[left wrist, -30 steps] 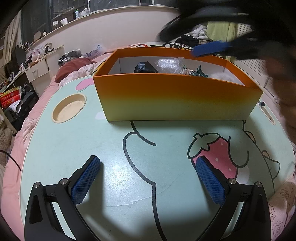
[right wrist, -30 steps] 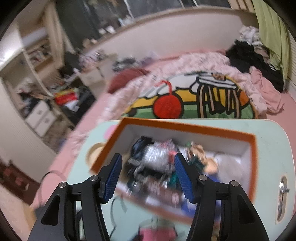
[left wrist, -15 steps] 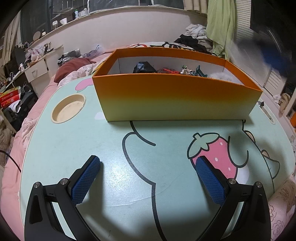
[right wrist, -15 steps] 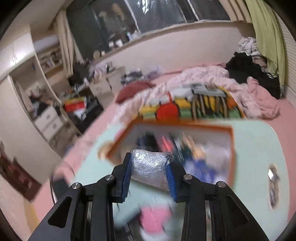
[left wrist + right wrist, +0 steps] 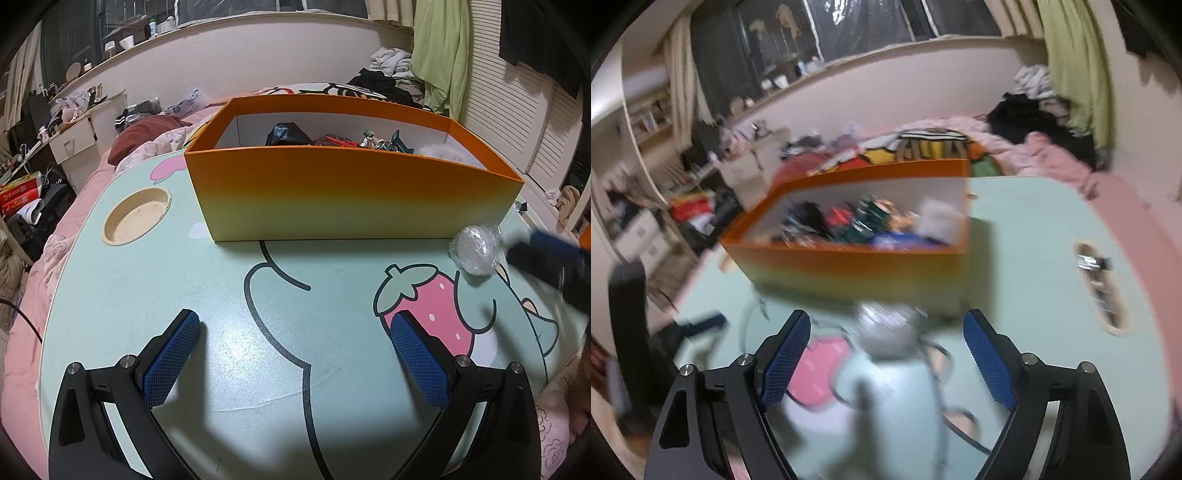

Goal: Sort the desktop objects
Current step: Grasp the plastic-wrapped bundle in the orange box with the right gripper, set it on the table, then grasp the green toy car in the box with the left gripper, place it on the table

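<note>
Right wrist view: a crumpled clear plastic ball [image 5: 888, 334] lies on the mint-green table [image 5: 1027, 258], in front of the orange box [image 5: 849, 264] and just beside its near wall. The right gripper [image 5: 886, 354] has just been opening; its blue pads [image 5: 785, 360] stand wide apart, the ball ahead between them, untouched. The box holds mixed small things. In the left wrist view the left gripper [image 5: 293, 360] hovers over the table, fingers spread wide with nothing between them.

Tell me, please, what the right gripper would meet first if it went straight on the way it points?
Probably the crumpled clear plastic wrap lying on the table just ahead of the open right gripper; blur leaves depth uncertain.
</note>
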Tool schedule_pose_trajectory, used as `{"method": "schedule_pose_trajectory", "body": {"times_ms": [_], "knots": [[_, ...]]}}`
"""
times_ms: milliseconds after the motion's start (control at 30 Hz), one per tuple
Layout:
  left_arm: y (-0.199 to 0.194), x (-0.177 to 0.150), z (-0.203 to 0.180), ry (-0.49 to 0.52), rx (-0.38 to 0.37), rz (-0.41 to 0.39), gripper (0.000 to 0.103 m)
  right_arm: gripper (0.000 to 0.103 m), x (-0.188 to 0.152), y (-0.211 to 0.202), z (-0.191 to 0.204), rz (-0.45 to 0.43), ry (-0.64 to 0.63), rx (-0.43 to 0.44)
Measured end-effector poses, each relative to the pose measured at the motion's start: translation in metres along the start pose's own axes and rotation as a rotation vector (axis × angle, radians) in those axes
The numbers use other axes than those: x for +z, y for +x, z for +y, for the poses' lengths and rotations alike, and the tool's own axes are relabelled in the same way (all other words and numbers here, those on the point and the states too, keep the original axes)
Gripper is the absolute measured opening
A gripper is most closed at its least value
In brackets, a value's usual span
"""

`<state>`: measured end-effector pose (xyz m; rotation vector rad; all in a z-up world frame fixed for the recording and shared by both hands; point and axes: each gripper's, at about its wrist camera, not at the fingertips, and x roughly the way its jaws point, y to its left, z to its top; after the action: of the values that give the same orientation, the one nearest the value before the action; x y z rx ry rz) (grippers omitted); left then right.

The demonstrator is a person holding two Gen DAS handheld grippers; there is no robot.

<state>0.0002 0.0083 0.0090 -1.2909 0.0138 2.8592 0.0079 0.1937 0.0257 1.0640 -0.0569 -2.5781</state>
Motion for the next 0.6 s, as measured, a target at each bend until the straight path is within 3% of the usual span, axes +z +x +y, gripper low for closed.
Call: {"method": "schedule_pose_trajectory", "body": {"times_ms": [67,100,367,467,533,600], "knots": [[0.0,0.0,-0.001,0.001,0.001,0.0,0.103,0.085,-0.02,0.01,0.001,0.075,-0.051,-0.053],[0.0,0.0,-0.002,0.005,0.006,-0.001,0.103,0.087,-0.026,0.007,0.008,0.031,-0.115,-0.099],[-0.001,0.0,0.0,0.004,0.0,0.001,0.103,0.098,-0.021,0.006,0.006,0.049,-0.135,-0.074],[-0.007,0.002,0.006,-0.012,-0.061,-0.012,0.102,0.099,-0.019,0.007,0.004,0.053,-0.131,-0.068],[-0.014,0.003,0.011,-0.03,-0.112,-0.022,0.09,0.1,-0.024,0.01,0.005,0.054,-0.127,-0.065],[-0.026,0.011,0.012,-0.021,-0.117,-0.04,0.062,0.1,-0.026,0.011,0.006,0.056,-0.127,-0.063]]}}
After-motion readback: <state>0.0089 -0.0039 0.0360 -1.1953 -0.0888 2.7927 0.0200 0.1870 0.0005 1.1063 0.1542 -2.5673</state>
